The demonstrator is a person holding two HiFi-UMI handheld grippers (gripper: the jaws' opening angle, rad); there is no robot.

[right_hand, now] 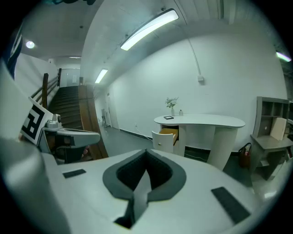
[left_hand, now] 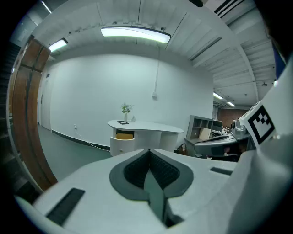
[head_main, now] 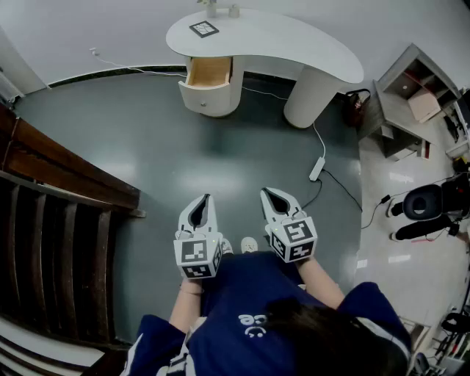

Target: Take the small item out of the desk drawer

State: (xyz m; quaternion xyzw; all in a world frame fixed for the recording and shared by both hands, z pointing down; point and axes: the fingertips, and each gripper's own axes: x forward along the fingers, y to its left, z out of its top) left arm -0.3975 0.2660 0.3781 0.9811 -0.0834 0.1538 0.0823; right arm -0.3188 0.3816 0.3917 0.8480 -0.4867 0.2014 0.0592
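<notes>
- Holds the left gripper (head_main: 204, 200) low in front of the body, tilted slightly down, jaws clenched pad to pad and empty.
- Holds the right gripper (head_main: 268, 194) just beside it at the same height, likewise pressed shut on nothing.
- Points both tools toward the desk (head_main: 279, 40) – white, kidney-shaped, set against the far wall, well apart from the grippers across a stretch of dark floor (head_main: 169, 147).
- Finds the drawer (head_main: 209, 72) pulled out from the desk's rounded left pedestal, its wooden inside open to view.
- Cannot make out the small item from this far off; shows only bare wood in the drawer.
- Sees 1 square black-and-white marker (head_main: 204, 29) flat on the desktop above the drawer, with a small vase of greenery (head_main: 211, 9) and a little bottle (head_main: 233, 10) at the back edge.
- Passes a white power strip (head_main: 317, 169) on the floor between the desk and the right gripper, cable trailing off.
- Stands beside a dark wooden stair rail (head_main: 66, 176) on the left – and a grey shelf unit (head_main: 411, 103) off to the right.
</notes>
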